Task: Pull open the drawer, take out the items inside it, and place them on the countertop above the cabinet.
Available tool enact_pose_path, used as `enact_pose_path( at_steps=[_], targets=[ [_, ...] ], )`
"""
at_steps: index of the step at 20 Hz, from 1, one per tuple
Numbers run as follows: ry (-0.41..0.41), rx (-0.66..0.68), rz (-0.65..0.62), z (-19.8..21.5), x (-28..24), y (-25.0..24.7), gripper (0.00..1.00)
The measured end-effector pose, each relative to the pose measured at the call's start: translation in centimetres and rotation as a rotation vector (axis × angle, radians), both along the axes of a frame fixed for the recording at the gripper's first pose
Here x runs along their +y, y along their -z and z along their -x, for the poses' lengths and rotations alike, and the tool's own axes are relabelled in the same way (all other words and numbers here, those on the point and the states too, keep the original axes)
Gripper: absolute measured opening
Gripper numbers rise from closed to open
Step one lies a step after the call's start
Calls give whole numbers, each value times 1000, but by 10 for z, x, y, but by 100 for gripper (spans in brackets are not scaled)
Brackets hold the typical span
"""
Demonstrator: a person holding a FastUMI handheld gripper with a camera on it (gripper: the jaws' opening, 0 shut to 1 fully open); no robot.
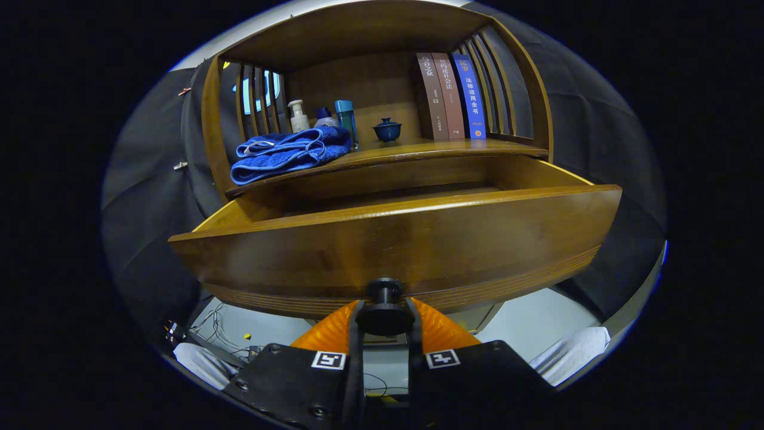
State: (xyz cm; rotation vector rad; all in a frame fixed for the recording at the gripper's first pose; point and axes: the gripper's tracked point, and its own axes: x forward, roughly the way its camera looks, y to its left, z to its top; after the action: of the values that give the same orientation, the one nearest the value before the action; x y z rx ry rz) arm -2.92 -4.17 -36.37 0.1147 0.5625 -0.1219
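Observation:
A brown wooden drawer (pixel 394 239) stands pulled out of the cabinet toward me. Its inside is mostly hidden behind the tall front panel; I see only the back and side walls. A black round knob (pixel 385 307) sticks out low on the drawer front. My gripper (pixel 385 316) is shut on this knob, one finger pressing each side. Above the drawer lies the countertop (pixel 418 150), a wooden shelf. On it rest a folded blue towel (pixel 289 152), a white pump bottle (pixel 298 116), a blue bottle (pixel 346 122) and a small blue lidded cup (pixel 387 129).
Three upright books (pixel 450 95) stand at the right end of the countertop against slatted side rails. Slats also close the left side. Cables (pixel 224 334) and white cloth (pixel 573 355) lie on the pale floor below the drawer.

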Motion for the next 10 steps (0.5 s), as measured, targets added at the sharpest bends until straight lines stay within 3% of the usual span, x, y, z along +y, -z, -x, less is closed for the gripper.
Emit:
enact_pose_path(
  at_steps=[4, 10],
  targets=[
    [2, -5, 1, 2, 0, 1, 34],
    [63, 62, -70, 23, -6, 9, 91]
  ],
)
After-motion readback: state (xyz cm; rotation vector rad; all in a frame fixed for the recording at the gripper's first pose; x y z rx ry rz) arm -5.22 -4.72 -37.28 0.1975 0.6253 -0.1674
